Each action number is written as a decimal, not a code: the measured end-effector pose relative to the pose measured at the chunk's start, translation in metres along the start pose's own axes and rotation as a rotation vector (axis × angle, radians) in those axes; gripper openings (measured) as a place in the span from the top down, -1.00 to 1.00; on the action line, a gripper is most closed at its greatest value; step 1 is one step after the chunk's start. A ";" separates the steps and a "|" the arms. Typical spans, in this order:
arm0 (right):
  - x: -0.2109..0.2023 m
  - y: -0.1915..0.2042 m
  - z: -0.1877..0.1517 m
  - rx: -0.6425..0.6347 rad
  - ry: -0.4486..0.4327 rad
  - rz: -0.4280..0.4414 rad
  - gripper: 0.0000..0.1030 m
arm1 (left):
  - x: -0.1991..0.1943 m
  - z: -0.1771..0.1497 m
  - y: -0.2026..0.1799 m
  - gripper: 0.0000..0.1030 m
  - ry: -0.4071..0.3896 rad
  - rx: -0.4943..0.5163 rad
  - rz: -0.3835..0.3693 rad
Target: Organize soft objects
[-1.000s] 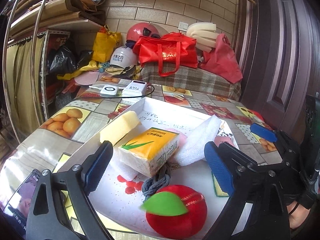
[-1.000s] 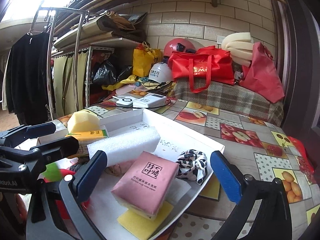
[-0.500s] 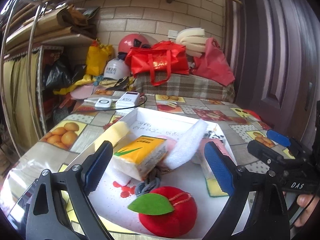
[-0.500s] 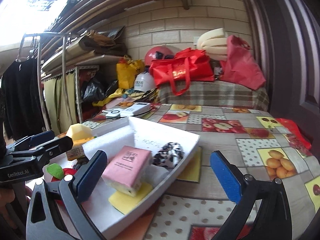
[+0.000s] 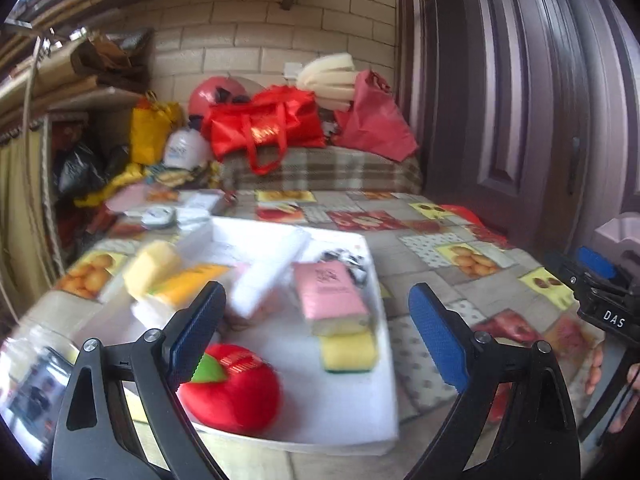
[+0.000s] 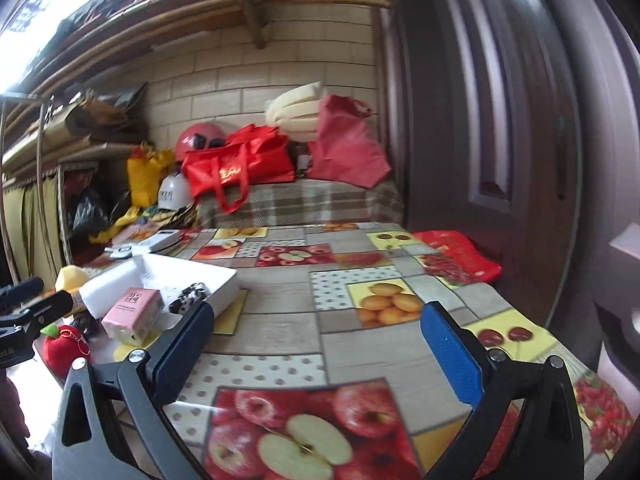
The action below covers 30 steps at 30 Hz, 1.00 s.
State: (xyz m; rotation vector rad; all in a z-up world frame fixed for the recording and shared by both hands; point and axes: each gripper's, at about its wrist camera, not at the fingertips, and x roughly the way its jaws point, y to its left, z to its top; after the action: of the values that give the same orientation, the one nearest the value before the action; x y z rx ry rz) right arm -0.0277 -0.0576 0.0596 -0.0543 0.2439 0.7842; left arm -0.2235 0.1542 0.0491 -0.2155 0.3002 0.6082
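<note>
The soft things sit heaped in the white tray [image 5: 384, 420] on the bench: red plush apple [image 5: 236, 396] nearest, pink tissue pack [image 5: 328, 292] atop a yellow sponge [image 5: 348, 354] behind it. Left gripper [image 5: 316, 332] and right gripper [image 6: 316, 344] hover with jaws wide and empty, probably choosing a first pick.

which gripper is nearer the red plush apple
Left. The left gripper hangs right over the red plush apple, jaws open; the right gripper is off beside the tray, over bare tablecloth.
</note>
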 end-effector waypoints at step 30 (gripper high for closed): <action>-0.022 -0.036 -0.002 0.051 -0.070 -0.087 -1.00 | 0.002 -0.013 -0.035 -0.82 0.112 0.063 0.227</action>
State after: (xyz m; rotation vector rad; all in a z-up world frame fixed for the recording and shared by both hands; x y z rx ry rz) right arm -0.0182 -0.0985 0.0611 0.0107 0.1941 0.6916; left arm -0.2040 0.1238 0.0401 -0.1558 0.4553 0.8112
